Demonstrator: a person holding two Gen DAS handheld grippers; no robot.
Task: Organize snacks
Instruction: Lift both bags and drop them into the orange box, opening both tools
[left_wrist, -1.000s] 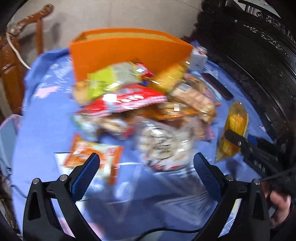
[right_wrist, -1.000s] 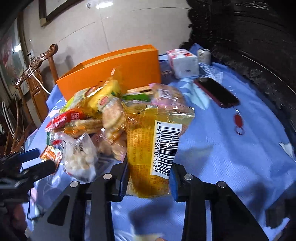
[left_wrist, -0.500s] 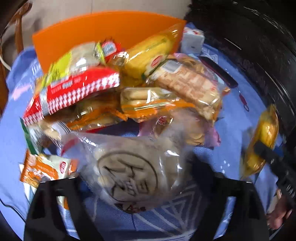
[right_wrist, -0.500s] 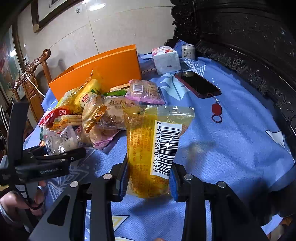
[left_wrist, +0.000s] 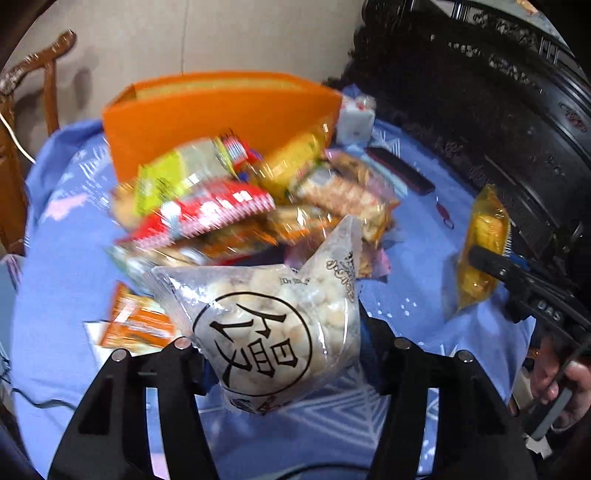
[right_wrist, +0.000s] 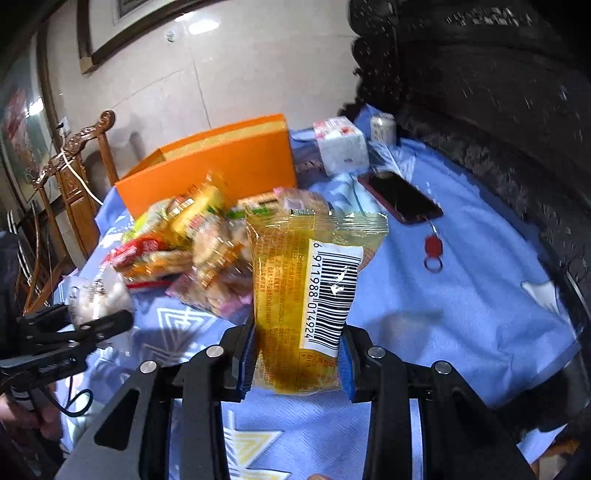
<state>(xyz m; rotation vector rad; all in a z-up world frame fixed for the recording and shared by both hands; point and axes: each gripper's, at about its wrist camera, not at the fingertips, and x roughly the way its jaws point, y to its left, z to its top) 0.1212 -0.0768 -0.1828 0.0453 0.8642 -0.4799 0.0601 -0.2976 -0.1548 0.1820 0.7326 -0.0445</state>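
My left gripper (left_wrist: 284, 354) has a clear bag of small pale round snacks (left_wrist: 266, 325) between its fingers. Its jaws are closing and the pads press the bag's sides, holding it just in front of the snack pile (left_wrist: 229, 199). My right gripper (right_wrist: 297, 354) is shut on a yellow packet with a barcode (right_wrist: 295, 280), held upright above the blue tablecloth (right_wrist: 461, 302). An open orange box (left_wrist: 207, 118) stands behind the pile. In the right wrist view the left gripper (right_wrist: 99, 317) and its bag (right_wrist: 96, 295) show at the left edge.
A tissue pack (right_wrist: 343, 144), a can (right_wrist: 382, 127), a dark phone (right_wrist: 402, 199) and a red key tag (right_wrist: 432, 247) lie at the back right. Dark carved furniture (right_wrist: 498, 110) borders the table's right side. A wooden chair (right_wrist: 74, 166) stands at the left.
My left gripper went from wide open to closed around the clear bag, then drew back from the pile with it. The right gripper kept its yellow packet and shifted slightly.
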